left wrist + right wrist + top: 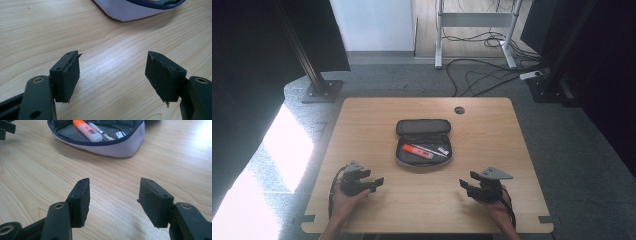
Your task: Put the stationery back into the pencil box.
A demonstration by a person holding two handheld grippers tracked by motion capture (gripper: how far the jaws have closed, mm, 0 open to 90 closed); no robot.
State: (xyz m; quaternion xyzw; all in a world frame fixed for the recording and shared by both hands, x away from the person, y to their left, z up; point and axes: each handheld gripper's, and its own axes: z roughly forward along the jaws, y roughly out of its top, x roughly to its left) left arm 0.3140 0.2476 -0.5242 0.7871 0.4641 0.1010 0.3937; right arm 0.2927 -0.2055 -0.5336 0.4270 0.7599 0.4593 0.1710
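An open grey pencil case (423,143) with a dark zip edge lies in the middle of the wooden table (362,120). Inside it I see an orange highlighter (417,150) and a white pen (437,150); the highlighter (87,130) and the pen (100,130) lie side by side in the right gripper view, inside the case (117,145). My left gripper (379,182) rests near the front left of the table, open, with nothing between its jaws (112,75). My right gripper (462,184) is at the front right, open and empty (113,200), pointing towards the case. The case's pale edge (130,11) shows at the top of the left gripper view.
A round cable hole (459,110) sits near the table's far edge. Beyond the table are black stand bases (319,90), loose cables (482,70) on the grey floor and a white desk frame (439,45). Bare wood lies between both grippers and the case.
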